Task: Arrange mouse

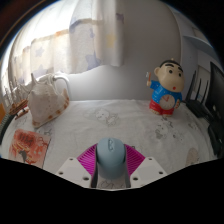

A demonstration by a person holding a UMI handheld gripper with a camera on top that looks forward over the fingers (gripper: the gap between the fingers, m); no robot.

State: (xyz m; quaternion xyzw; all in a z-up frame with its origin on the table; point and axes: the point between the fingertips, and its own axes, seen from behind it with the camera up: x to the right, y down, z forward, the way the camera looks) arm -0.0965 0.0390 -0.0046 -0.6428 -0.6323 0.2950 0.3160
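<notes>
**Mouse between the fingers, bench surface ahead**

Hand-held gripper: both fingers visible at the near end of the view, magenta pads facing inward. A grey-blue mouse sits between them, nose pointing away from the camera. The pads lie right against its left and right flanks; no gap is visible on either side, so the fingers read as closed onto the mouse, spread only as wide as its body. Whether the mouse is lifted or resting on the surface cannot be told.

Bench: covered with a pale, lightly patterned cloth, running ahead of the fingers.

Ahead and to the right, well apart from the mouse: a cartoon boy figurine, upright, red top, blue base, yellow item in its hand.

Ahead and to the left: a white quilted bag with handles, standing upright.

Near left, beside the left finger: a flat printed sheet with reddish pattern, lying on the cloth.

Beyond the bench: light curtain, bright behind. Dark objects at far right, not identifiable.
</notes>
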